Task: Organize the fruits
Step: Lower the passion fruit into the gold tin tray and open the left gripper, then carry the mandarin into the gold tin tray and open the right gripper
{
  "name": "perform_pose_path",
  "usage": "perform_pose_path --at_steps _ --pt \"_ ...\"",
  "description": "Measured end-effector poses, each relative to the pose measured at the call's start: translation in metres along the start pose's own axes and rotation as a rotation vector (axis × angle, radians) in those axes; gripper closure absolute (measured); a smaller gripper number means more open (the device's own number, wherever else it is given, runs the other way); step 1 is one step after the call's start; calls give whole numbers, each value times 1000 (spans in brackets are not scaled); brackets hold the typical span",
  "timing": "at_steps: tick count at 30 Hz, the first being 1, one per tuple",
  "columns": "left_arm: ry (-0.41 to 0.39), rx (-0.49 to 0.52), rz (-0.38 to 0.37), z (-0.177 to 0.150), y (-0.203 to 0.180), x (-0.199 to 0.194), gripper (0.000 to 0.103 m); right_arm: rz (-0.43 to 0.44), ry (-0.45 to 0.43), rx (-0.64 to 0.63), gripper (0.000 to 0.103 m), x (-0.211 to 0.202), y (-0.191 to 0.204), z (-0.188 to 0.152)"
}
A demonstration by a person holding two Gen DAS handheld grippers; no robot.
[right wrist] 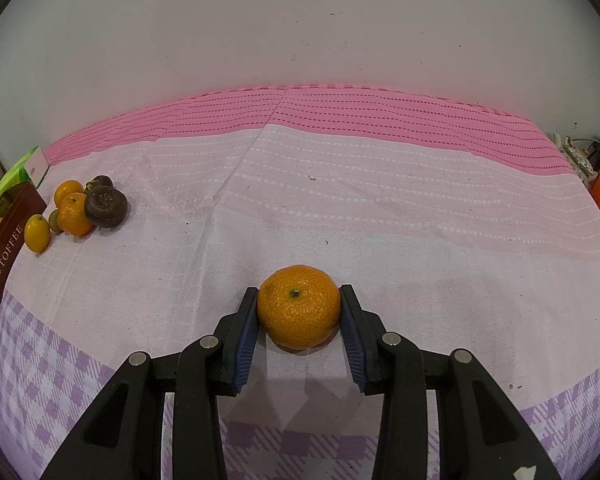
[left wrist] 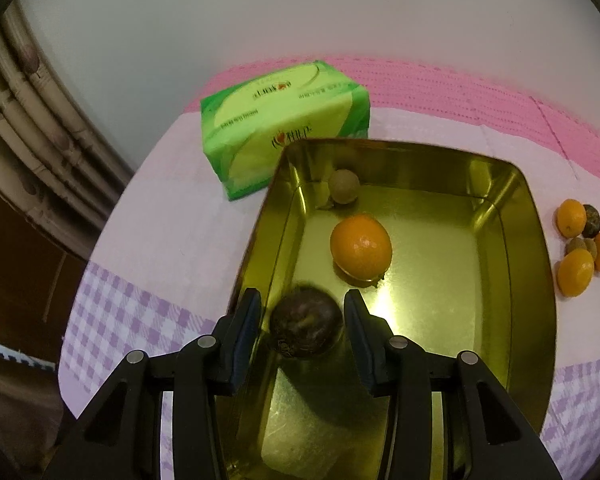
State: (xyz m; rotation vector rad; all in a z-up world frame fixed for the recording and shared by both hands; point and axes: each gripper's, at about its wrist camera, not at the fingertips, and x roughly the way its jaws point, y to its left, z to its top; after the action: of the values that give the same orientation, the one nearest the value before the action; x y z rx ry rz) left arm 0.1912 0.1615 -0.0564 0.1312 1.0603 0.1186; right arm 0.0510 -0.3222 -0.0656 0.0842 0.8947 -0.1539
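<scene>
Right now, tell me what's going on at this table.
A person is sorting fruit into a gold tin with two handheld claws. The left claw is over the tin with a dark purple fruit between its pads, small gaps showing on both sides. The right claw grips a mandarin on the tablecloth. An orange and a small brown fruit already lie inside; more wait in a pile.

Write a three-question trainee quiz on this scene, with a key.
1. True or false: the right gripper clamps an orange.
2. What colour is the fruit between the left gripper's fingers?
3. What stands just behind the gold tin? A. tissue pack B. bottle C. bowl

Key: 1 true; 2 dark brown; 3 A.
</scene>
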Motion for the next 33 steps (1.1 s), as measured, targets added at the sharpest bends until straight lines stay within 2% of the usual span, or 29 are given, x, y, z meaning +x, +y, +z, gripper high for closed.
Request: perform_pose_path --at_steps 4,10,16,18,20,22,28,33 --pt "-34 -1 2 1 1 -16 45 0 0 0 65 0 0 0" --pt "-101 14 6 -10 -5 -59 38 1 0 0 65 0 0 0" --pt "-136 -31 5 -44 -19 -112 35 5 0 2 65 0 1 1" --pt "-126 -73 -7 -63 -21 -128 35 8 -1 3 65 0 0 1" --pt "-143 -116 -43 -84 -22 -145 35 12 -1 6 65 0 -1 1" --pt "-170 -143 -47 -108 -26 -161 35 17 -2 11 65 0 -1 1" --pt "-233 -107 14 -153 -44 -179 35 17 -2 11 65 -1 -3 1" --pt "-234 -49 28 -161 -54 -175 35 50 32 70 67 -9 -6 -4"
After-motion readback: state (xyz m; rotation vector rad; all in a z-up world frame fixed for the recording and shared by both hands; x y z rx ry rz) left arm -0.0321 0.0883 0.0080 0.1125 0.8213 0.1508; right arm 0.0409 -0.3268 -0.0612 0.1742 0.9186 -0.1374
